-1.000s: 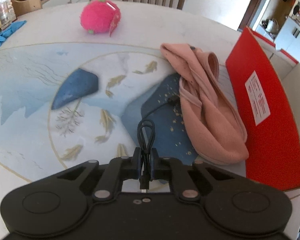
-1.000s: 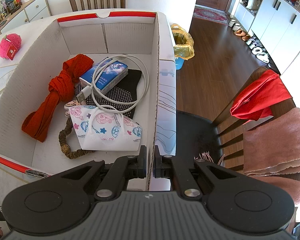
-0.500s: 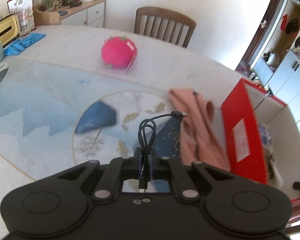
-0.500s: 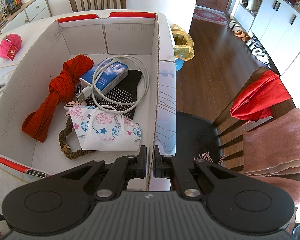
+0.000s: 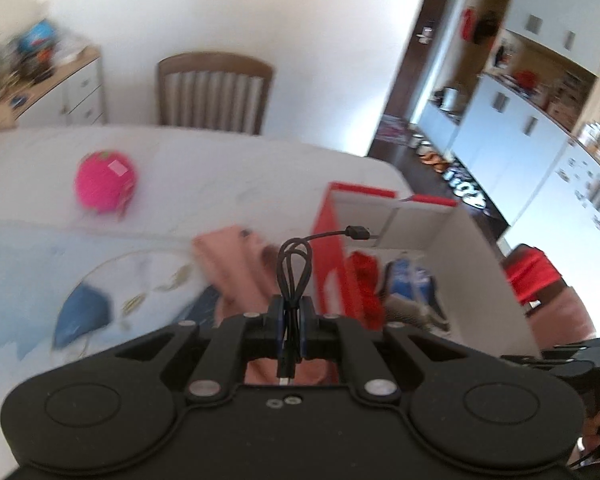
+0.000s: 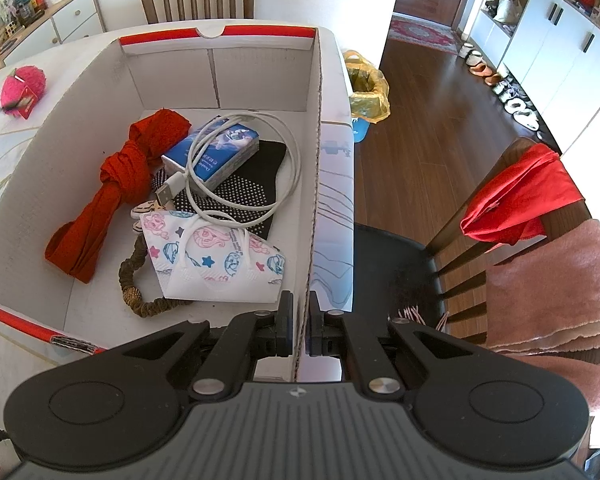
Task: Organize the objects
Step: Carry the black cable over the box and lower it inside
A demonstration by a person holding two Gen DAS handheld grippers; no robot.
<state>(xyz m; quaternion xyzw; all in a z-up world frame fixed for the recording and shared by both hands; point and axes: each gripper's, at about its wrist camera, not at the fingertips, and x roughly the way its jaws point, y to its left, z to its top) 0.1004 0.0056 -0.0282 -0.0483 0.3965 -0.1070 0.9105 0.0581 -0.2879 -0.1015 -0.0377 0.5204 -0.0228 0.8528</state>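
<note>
The counter [image 5: 228,168] spreads pale under me, with a blue painted scene at its near left side, and on its right part stands the big cardboard box [image 6: 260,68], white inside with red along its rim. My right fingers [image 6: 299,326] are closed on the box's near right wall, one finger inside and one outside, pinching the cardboard edge between them. Inside the box lie a knotted red cloth [image 6: 112,196] along the left, a black dotted glove [image 6: 240,192] in the middle, a printed face mask [image 6: 220,264] nearest me, a blue tissue pack [image 6: 212,152] resting on the glove, a white cable [image 6: 260,168] looped over the pack, and a brown braided band [image 6: 134,280] partly under the mask. On the counter just left of the box lies a pink cloth [image 5: 236,264], and farther back sits a fuzzy pink ball [image 5: 104,184], well apart from the box. My left fingers [image 5: 290,328] are clamped on the black cable [image 5: 296,268]: I hold it above the counter, its folded loop standing up and its plug end [image 5: 358,233] reaching right, over the box's left wall.
</note>
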